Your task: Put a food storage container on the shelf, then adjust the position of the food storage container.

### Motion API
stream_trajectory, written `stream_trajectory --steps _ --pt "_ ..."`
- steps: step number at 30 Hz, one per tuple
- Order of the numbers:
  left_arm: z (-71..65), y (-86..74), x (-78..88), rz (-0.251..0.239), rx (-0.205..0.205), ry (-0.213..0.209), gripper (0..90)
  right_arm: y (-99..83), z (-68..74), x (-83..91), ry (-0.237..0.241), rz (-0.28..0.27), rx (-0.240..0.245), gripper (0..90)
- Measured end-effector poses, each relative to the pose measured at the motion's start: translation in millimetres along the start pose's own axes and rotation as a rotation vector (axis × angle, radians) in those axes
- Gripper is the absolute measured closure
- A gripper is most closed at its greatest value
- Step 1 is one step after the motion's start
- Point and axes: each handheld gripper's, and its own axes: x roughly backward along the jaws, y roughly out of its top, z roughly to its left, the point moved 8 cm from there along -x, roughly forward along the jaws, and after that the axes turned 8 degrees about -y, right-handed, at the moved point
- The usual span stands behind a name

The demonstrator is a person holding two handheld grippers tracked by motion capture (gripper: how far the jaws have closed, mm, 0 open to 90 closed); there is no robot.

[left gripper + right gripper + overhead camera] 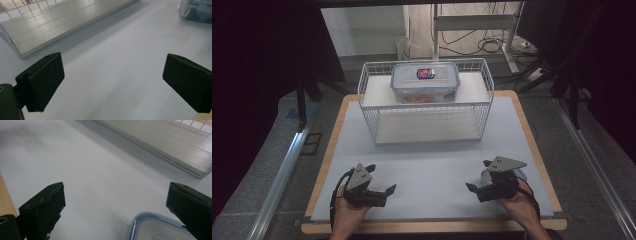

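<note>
— So what sits under the right gripper point(478, 176)?

— A small clear plastic container point(486, 175) with a blue-rimmed lid, rounded at the corners. It lies on the mat at about five o'clock, partly hidden by the gripper from above. In the right gripper view its glossy lid point(160, 227) comes up at the bottom, between the two black jaws, which stand wide apart and grasp nothing.

— And the left gripper point(382, 177)?

— At about seven o'clock, held low over the mat point(427, 165), a grey three-cornered plate on top. Its jaws are spread wide too, with bare mat between the blocky, matte black pads point(42, 82).

— How are the hands placed?

— Both come in from six o'clock. The left hand point(346, 212) cups its gripper from below and the right hand point(518, 200) does likewise, each gripper angled inward towards the middle of the table.

— Anything farther off?

— At twelve o'clock stands a white wire rack point(427, 100) with two pale slatted shelves. On the upper shelf rests a bigger clear box point(425, 82) with a blue clip-on lid and a red and blue label.

— The surface?

— A smooth pale grey mat on a light wooden table point(329, 165). Beyond it the room is dim, with grey floor, dark curtains at both sides and cables at one o'clock.
</note>
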Motion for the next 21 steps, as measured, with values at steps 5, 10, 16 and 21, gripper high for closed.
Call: stream_trajectory --steps 5,10,16,21 --pt "1.2 1.5 2.1 -0.013 0.004 0.007 3.7 -0.1 -2.3 0.8 0.002 -0.005 -0.017 1.8" --pt "2.0 0.3 1.5 -0.010 0.008 0.006 3.7 -1.1 -5.8 0.1 -0.011 0.004 -0.028 1.8" --pt "1.8 0.1 1.3 -0.005 0.005 0.009 3.7 -6.1 -9.3 -3.4 -0.034 0.043 -0.044 1.6" --pt "2.2 -1.1 0.3 0.000 0.012 0.004 3.6 -5.4 -13.8 -4.2 -0.053 0.045 -0.089 0.3"
